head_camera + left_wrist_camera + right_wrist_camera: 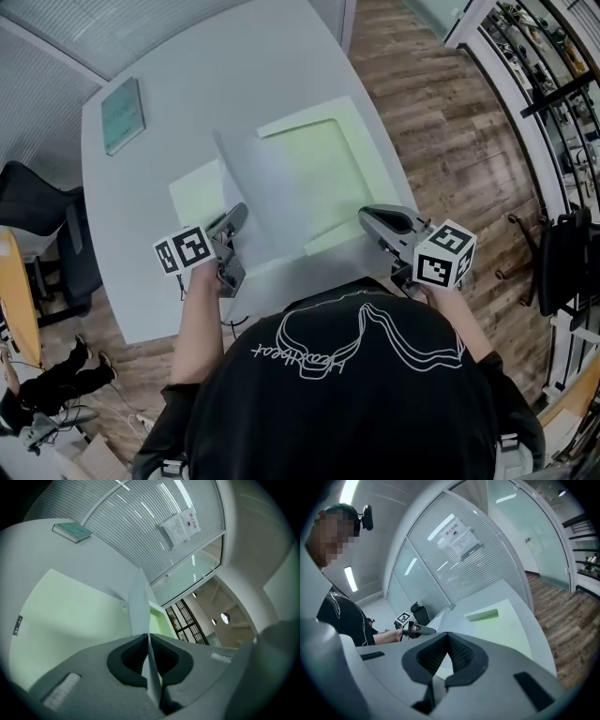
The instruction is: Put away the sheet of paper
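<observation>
A thin white sheet of paper stands lifted on edge above a pale green folder that lies flat on the white table. My left gripper is shut on the sheet's near edge. In the left gripper view the sheet rises edge-on from the closed jaws of the left gripper, with the green folder beneath. My right gripper hovers at the folder's near right corner. In its own view the right gripper is shut, and I see nothing between its pads.
A teal book lies at the table's far left corner. A dark chair stands left of the table and another chair on the wooden floor to the right. A glass wall with blinds lies beyond the table.
</observation>
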The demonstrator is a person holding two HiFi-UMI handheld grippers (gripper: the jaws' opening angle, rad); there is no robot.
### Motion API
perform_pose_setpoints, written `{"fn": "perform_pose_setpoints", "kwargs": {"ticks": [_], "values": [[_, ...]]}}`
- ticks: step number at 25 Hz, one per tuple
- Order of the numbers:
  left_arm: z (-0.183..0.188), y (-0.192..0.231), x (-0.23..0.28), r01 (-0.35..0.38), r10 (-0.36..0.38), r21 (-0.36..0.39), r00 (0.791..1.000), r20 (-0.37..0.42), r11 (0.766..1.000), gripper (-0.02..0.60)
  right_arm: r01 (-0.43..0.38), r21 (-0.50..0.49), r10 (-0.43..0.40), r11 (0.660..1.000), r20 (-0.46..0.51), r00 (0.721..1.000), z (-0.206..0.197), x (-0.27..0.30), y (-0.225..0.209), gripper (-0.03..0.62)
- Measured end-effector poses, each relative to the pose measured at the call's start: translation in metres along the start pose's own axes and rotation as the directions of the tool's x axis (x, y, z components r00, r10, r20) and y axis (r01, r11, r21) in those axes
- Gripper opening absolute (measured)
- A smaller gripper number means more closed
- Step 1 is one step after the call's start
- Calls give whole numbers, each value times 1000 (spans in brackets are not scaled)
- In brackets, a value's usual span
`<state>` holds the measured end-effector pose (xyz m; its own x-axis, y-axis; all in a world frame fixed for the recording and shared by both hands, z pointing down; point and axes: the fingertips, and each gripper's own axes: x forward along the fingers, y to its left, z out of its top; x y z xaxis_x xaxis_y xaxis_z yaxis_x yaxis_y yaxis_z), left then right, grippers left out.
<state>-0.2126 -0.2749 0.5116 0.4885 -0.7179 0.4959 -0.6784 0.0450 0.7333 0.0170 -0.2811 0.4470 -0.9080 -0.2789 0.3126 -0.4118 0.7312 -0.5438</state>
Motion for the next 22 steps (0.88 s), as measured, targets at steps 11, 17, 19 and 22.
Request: {"fn": "perform_pose_setpoints", "kwargs": {"ticks": [11, 17, 19, 22], "values": [[-24, 4, 31, -53, 54, 18, 997, -49, 998, 11, 18, 32, -19, 999, 13, 1000, -5, -5, -12, 6], [-29, 4, 48, -60, 59, -56, 998, -32, 997, 11, 25, 50, -26, 998, 20, 999, -7, -12, -19, 6], [-31, 0, 56, -49, 46, -87, 998, -37, 995, 11, 26, 56, -28, 998, 24, 999, -7, -15, -24, 6], [-34, -2, 65, -36, 31, -108, 998, -51, 993, 11, 36, 62, -38, 997, 23, 999, -7, -17, -29, 6]]}}
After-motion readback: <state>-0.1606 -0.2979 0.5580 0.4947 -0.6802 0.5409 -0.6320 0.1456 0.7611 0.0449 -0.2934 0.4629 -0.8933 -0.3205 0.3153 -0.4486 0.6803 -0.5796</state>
